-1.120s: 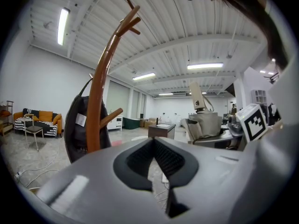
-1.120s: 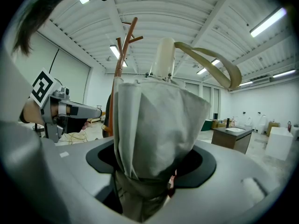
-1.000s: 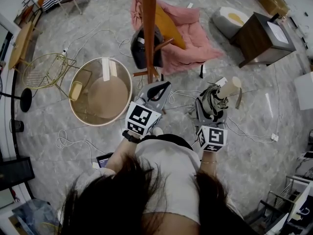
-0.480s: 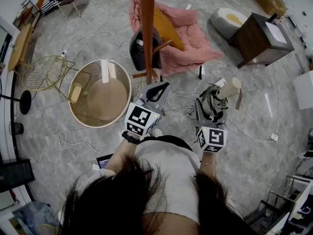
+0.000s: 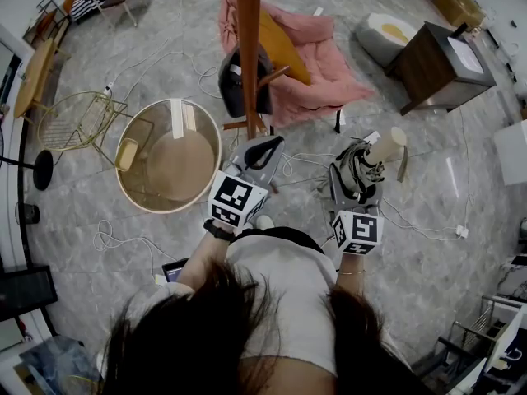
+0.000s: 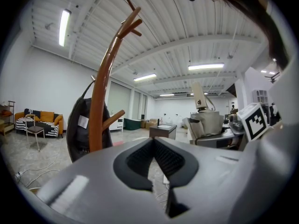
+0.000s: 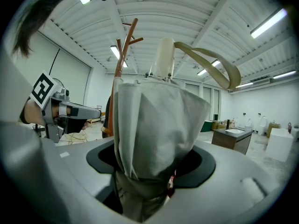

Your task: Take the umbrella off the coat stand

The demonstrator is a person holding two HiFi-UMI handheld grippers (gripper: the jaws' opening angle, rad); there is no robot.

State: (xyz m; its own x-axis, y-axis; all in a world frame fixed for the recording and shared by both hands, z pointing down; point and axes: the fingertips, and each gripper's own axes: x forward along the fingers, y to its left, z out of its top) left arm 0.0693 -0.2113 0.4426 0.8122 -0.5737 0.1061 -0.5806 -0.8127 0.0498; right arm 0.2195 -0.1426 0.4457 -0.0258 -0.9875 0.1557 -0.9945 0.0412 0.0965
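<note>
A wooden coat stand (image 5: 248, 56) rises ahead of the person, with a dark bag (image 5: 235, 76) hung on one of its pegs. A white tag on the bag is too small to read.

Just this side of the post, the left tool (image 5: 272, 148) points at the stand. Its pads meet at the tips and nothing is between them.

To its right, the right tool (image 5: 355, 183) is clamped round the bundled cloth of a folded beige umbrella (image 7: 156, 120). The jaws stand wide because the bundle is thick. The umbrella is roughly upright across the tool, with its long axis running from the gathered cloth below the jaws up to the cream handle (image 5: 385, 146). A tan wrist strap (image 7: 219, 64) loops off the top.

The relation that matters is that the umbrella is clear of the stand. The post and its pegs lie ahead and to the left of it, apart and not touching. By these views the lift-off looks done, and only drawing the umbrella away is left.

The right hand alone carries the umbrella, and the left tool is the one nearer the post.

Further right, a dark brown side table (image 5: 445, 64) carries a pale sheet whose print cannot be made out.

The only markings that can be made out are the black-and-white square patterns on each tool's cube. No brand or wording shows on the umbrella.
</note>
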